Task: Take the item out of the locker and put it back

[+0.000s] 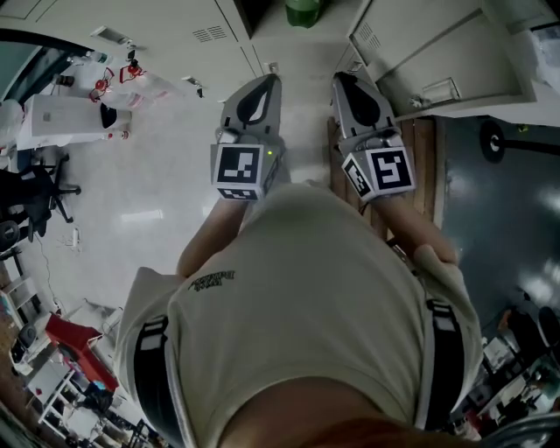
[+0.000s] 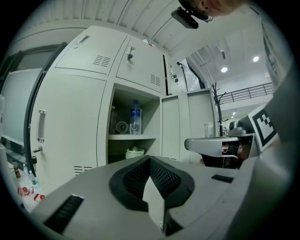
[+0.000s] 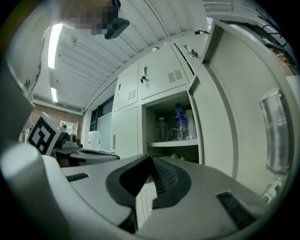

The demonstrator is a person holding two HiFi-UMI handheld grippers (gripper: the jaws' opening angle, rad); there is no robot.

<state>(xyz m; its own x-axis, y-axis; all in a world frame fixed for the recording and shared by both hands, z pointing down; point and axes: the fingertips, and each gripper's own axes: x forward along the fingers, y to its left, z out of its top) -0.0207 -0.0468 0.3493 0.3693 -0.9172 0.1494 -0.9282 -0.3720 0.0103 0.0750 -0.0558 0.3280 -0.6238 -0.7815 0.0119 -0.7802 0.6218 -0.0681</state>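
Note:
The locker (image 2: 135,101) stands open ahead of both grippers. On its upper shelf I see a water bottle with a blue label (image 2: 135,117) (image 3: 181,123), a small roll (image 2: 122,127) and a clear bottle (image 3: 161,129). A white lidded pot (image 2: 135,152) sits on the shelf below. In the head view a green item (image 1: 304,10) shows in the opening. My left gripper (image 2: 150,158) (image 1: 269,81) and right gripper (image 3: 151,158) (image 1: 343,80) point level at the locker, side by side, short of it. Both are shut with nothing held.
The locker's door (image 3: 234,117) (image 1: 437,52) hangs open on the right, close to the right gripper. Shut locker doors (image 2: 70,122) flank the opening on the left. A brown wooden piece (image 1: 426,166) lies below the right hand. A white box with clutter (image 1: 70,118) and a chair (image 1: 35,197) stand far left.

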